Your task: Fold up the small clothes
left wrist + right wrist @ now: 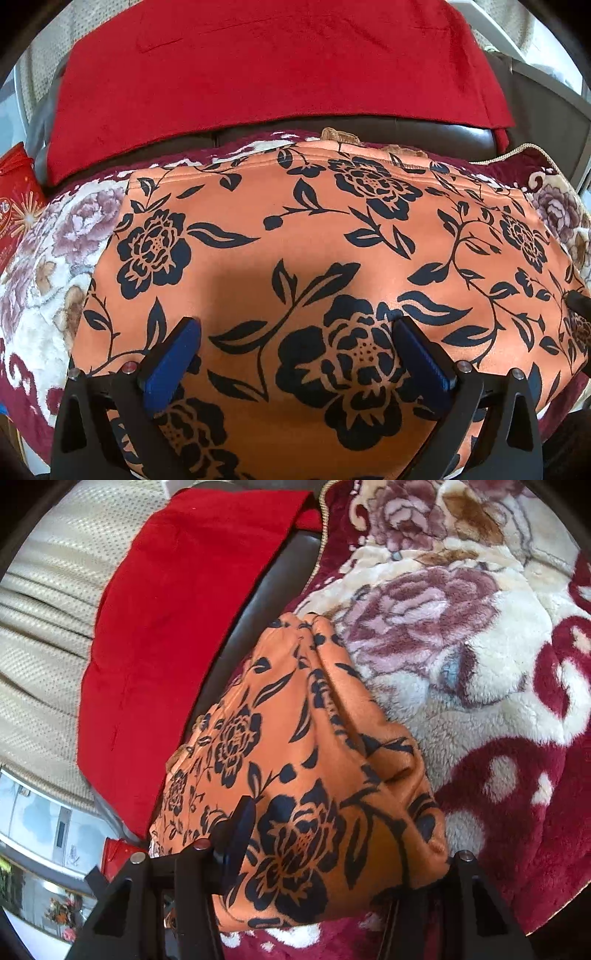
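The orange floral garment (314,258) lies spread on the plush blanket (44,266) under the left gripper (295,354), whose jaws stand apart, while the right gripper (332,849) clamps its bunched edge, so folding seems barely begun.

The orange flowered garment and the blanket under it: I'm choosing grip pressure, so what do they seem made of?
Orange flowered garment: seemingly thin, smooth woven or satin-like fabric; soft sheen, fine bunched creases.
Blanket: plush fleece, probably synthetic; visibly fuzzy, tufted pile.
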A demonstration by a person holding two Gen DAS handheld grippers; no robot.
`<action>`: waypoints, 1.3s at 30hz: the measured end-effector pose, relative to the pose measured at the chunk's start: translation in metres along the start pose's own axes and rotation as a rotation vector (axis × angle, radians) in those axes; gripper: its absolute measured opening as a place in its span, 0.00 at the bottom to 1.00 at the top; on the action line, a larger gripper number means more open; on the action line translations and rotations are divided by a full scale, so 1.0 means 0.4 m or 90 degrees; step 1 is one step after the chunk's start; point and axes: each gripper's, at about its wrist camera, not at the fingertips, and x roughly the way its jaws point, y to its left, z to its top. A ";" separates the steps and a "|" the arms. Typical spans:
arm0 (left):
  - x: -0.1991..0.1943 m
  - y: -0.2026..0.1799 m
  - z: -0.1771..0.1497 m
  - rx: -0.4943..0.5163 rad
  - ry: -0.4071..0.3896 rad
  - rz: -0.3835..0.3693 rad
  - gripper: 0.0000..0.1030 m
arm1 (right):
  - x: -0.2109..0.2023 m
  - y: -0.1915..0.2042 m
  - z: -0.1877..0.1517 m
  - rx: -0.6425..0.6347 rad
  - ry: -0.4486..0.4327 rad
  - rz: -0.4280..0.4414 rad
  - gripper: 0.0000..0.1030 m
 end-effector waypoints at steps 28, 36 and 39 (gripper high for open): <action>-0.179 0.648 -0.133 -0.380 -0.126 -0.003 1.00 | 0.336 0.705 -0.477 -0.686 0.091 -0.083 0.18; -0.188 0.560 -0.098 -0.361 -0.120 -0.225 1.00 | 0.263 0.672 -0.444 -0.605 0.116 0.025 0.59; -0.162 0.512 -0.075 -0.369 -0.078 -0.321 1.00 | 0.193 0.651 -0.447 -0.589 0.096 0.076 0.75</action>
